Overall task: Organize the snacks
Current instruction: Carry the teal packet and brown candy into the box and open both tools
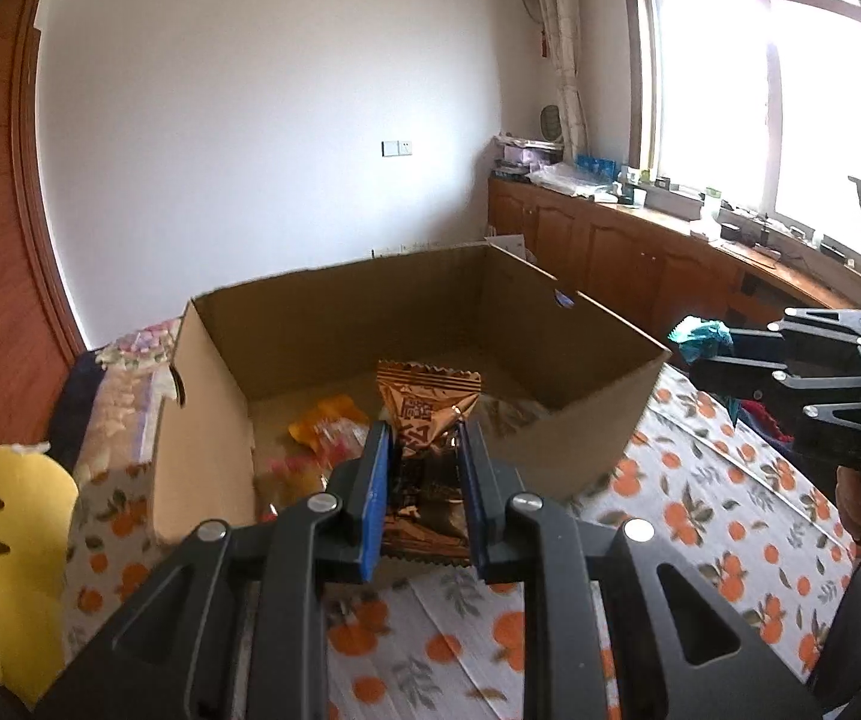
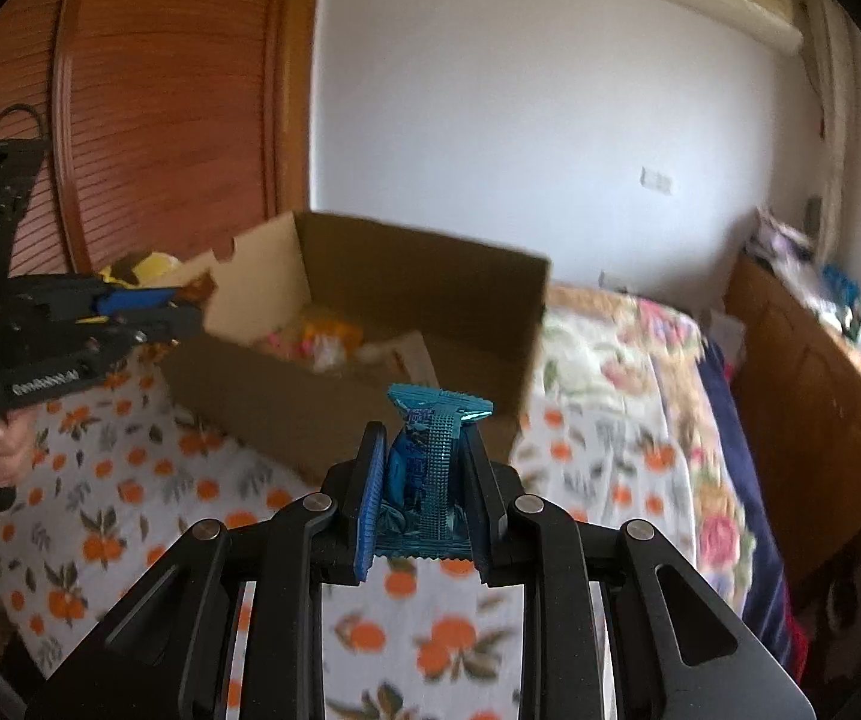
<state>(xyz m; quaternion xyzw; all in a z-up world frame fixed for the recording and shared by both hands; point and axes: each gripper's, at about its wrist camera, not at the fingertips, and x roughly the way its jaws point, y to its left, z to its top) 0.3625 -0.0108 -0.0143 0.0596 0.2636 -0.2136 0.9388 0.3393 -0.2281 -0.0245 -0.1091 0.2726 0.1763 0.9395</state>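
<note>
Gripping one packet each: left hand-held gripper (image 1: 421, 450) brown packet (image 1: 427, 414), right hand-held gripper (image 2: 424, 456) blue packet (image 2: 430, 450).

A brown snack packet (image 1: 424, 420) stands upright, pinched at its sides, above the near edge of the open cardboard box (image 1: 322, 312). A blue snack packet (image 2: 430, 468) is likewise pinched upright. Orange and pink packets (image 1: 325, 432) lie inside the box.

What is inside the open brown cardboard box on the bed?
The open brown cardboard box holds loose snack packets, one orange-yellow, others pinkish. The brown snack packet in the left gripper hides part of the floor.
</note>
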